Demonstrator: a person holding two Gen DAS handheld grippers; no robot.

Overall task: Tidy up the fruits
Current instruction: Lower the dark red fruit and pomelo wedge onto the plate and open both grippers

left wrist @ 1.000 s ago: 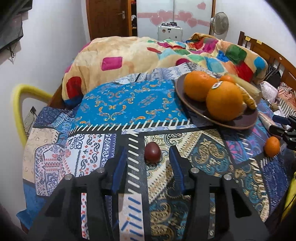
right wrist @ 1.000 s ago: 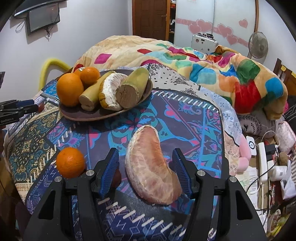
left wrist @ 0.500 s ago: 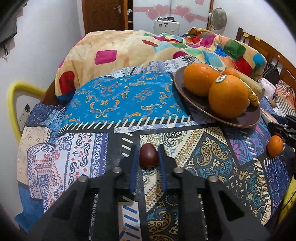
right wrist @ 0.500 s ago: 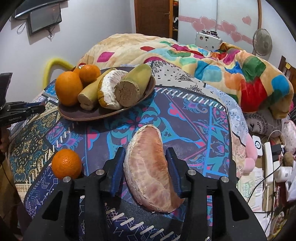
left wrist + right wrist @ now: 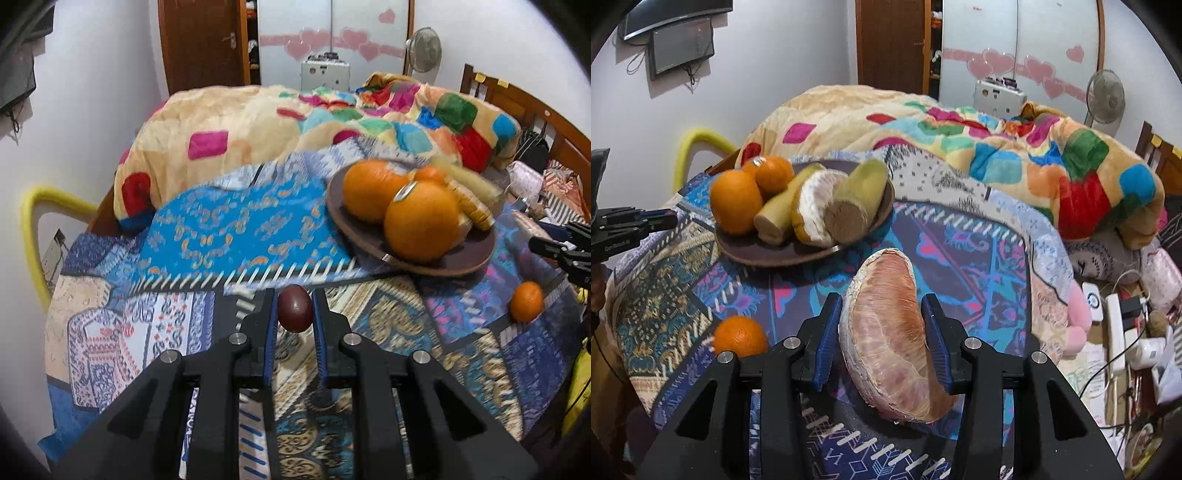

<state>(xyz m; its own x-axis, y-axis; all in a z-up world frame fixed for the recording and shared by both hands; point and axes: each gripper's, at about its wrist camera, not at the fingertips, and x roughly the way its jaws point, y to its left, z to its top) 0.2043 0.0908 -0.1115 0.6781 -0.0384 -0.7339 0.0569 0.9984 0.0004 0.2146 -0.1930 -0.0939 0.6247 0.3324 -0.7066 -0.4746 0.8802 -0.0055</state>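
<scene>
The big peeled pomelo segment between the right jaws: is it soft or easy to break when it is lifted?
The pomelo segment probably gives under pressure: only a thin membrane covers its flesh, so a hard squeeze may tear it. It looks heavy for this grip, since it overhangs the right gripper at both ends and may sag or twist. Its curved sides may slip between the jaws.

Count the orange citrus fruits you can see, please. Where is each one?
4. Three are on the brown plate: a front orange, a rear orange, and a smaller one behind. A small orange lies loose on the bedspread. Others may be hidden.
</scene>
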